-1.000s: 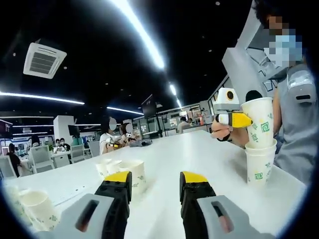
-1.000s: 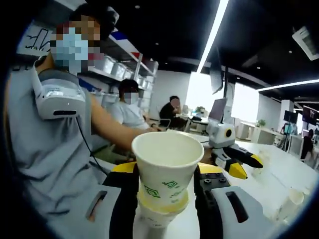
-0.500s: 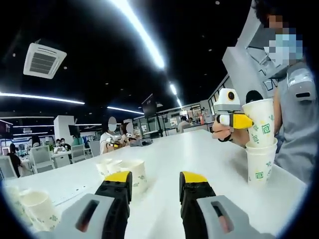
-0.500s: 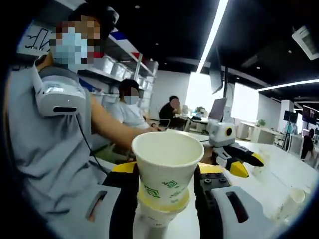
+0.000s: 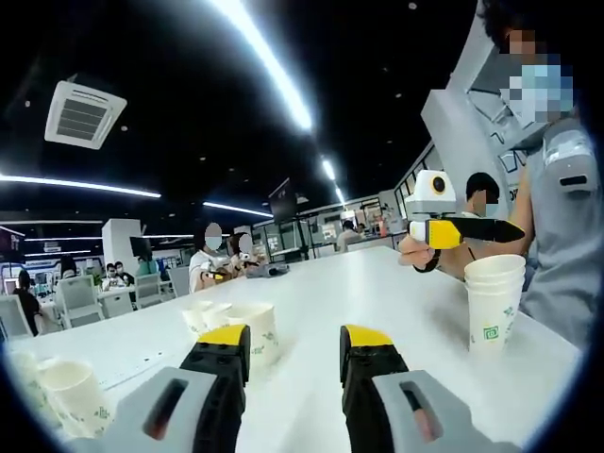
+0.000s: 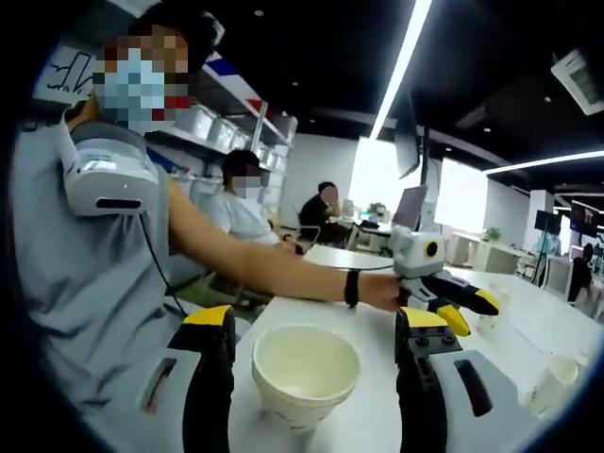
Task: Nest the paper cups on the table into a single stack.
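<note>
A stack of white paper cups [image 5: 493,304] with green marks stands near the table's right edge. My right gripper [image 5: 477,229] hovers just above its rim, open. In the right gripper view the same stack [image 6: 302,373] sits low between my right gripper's [image 6: 316,330] spread jaws, untouched. My left gripper [image 5: 294,351] is open over the table with nothing between its jaws; it also appears as the left gripper [image 6: 465,311] past the stack. Loose cups stand ahead of it: one cup [image 5: 257,330], another cup [image 5: 201,316] behind, and a cup [image 5: 72,392] at the far left.
The white table [image 5: 377,293] runs long ahead, its edge close to the stack on the right. The person [image 6: 104,255] holding the grippers stands right by that edge. One cup [image 6: 551,379] stands further along the table. People sit at distant tables.
My right gripper has opened and let go of the cup it held; that cup has sunk into the stack, which now stands lower. My left gripper has stayed put.
</note>
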Tool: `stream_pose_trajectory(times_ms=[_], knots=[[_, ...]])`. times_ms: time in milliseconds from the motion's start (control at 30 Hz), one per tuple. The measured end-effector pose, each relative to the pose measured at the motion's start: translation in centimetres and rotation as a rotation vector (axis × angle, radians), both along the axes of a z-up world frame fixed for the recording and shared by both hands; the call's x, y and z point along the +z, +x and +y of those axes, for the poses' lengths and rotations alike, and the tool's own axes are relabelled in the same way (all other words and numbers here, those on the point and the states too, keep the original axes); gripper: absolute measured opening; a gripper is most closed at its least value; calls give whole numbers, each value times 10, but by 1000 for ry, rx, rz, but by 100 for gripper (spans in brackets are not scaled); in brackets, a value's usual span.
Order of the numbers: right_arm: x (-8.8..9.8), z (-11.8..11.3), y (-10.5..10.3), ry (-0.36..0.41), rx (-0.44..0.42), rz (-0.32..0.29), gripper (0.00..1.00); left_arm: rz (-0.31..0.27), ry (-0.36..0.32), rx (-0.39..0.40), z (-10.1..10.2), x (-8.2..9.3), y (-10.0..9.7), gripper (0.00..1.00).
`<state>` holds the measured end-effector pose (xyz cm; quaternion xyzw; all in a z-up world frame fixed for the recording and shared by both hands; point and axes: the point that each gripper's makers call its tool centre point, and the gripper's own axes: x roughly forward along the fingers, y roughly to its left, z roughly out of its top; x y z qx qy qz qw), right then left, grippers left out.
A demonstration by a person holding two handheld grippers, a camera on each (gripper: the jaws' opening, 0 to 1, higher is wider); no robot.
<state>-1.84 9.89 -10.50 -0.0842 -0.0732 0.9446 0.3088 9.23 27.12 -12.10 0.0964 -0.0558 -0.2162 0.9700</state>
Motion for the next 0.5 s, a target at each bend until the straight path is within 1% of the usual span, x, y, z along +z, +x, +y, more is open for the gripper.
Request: stream_pose_trajectory(times_ms=[300, 367, 500], knots=[[8, 3, 3, 9, 12, 53, 71, -3, -2, -1, -2, 1, -2, 41], [9, 4, 3, 10, 11, 57, 71, -6, 1, 2, -1, 2, -2, 41], [15, 8, 10, 28, -4, 68, 71, -6, -2, 10, 1, 2, -1, 41]])
